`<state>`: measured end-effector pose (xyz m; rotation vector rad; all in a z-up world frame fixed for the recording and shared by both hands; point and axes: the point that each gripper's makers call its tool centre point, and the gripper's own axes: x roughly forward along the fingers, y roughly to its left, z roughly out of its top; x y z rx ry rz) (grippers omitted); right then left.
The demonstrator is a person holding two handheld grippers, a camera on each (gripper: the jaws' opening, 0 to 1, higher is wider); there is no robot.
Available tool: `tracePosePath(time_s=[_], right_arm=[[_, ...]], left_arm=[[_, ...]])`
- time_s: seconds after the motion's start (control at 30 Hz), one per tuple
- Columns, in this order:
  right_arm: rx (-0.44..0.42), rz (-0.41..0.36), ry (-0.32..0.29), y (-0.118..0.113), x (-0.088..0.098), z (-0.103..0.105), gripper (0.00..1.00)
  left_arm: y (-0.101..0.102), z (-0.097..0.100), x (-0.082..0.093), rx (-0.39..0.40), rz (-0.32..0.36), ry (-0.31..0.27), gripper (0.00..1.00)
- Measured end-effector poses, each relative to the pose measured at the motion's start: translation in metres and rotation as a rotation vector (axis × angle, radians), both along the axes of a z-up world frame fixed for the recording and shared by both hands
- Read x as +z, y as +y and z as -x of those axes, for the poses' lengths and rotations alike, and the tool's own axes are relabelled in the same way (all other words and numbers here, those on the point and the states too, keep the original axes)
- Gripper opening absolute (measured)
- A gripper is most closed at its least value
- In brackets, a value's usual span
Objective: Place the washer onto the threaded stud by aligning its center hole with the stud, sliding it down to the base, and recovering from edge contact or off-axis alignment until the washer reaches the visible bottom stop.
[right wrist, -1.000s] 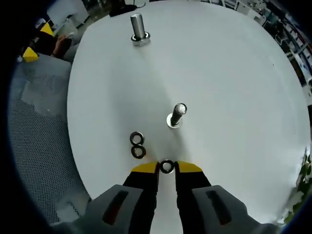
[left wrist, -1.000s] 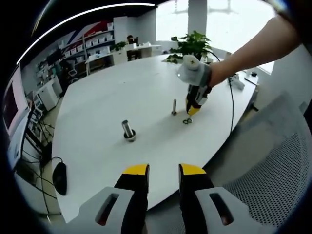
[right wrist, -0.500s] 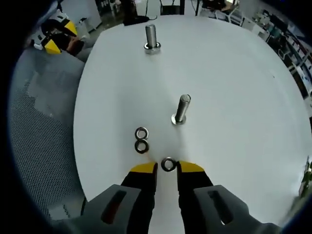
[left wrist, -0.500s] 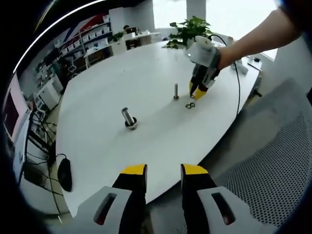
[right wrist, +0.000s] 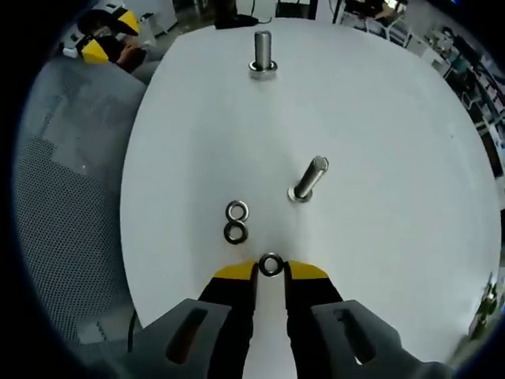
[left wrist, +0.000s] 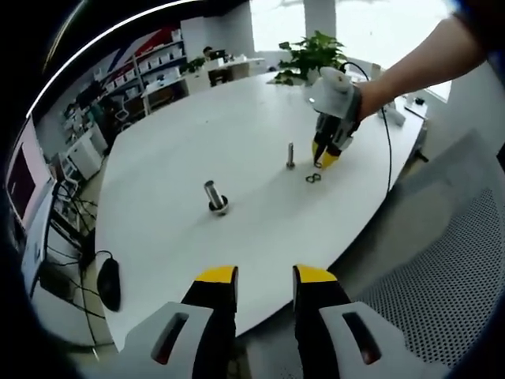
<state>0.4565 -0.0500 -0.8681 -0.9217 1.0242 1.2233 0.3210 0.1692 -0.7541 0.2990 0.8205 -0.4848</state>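
In the right gripper view my right gripper [right wrist: 271, 269] is shut on a steel washer [right wrist: 271, 264], held flat between its yellow tips above the white table [right wrist: 379, 142]. The thin threaded stud [right wrist: 309, 178] stands ahead and slightly right, leaning in the picture. Two more washers [right wrist: 235, 222] lie touching each other just left of the tips. A thicker stud with a nut base [right wrist: 263, 54] stands at the far end. In the left gripper view my left gripper [left wrist: 264, 278] is open over the table's near edge, and the right gripper [left wrist: 324, 156] hangs beside the thin stud [left wrist: 290, 155].
A grey mesh chair [right wrist: 63, 197] lies off the table's left edge in the right gripper view. A computer mouse [left wrist: 108, 283] and cables sit below the table edge in the left gripper view. A potted plant [left wrist: 312, 54] stands at the table's far side, shelves beyond.
The right gripper has lifted and pulled back a little with the washer still in its tips; the thin stud looks more tilted in its view. The left gripper has hardly moved.
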Motion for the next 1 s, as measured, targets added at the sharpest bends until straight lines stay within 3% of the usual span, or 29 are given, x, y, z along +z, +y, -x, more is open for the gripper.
tracePosePath(time_s=[0.17, 0.63, 0.77, 1.0], right_arm=[[0.014, 0.013, 0.005, 0.0008, 0.0007, 0.0, 0.16], [0.072, 0.18, 0.043, 0.0026, -0.0023, -0.0024, 0.15], [0.121, 0.215, 0.028, 0.0034, -0.0027, -0.0004, 0.16], [0.094, 0.227, 0.009, 0.0015, -0.0023, -0.001, 0.14]], left_arm=[[0.0026, -0.0006, -0.0006, 0.016, -0.011, -0.001, 0.26], [0.006, 0.0016, -0.0062, 0.018, -0.031, 0.023, 0.26], [0.0069, 0.0024, -0.0063, 0.024, -0.03, 0.026, 0.26], [0.0081, 0.0011, -0.0058, 0.022, -0.04, 0.019, 0.26]])
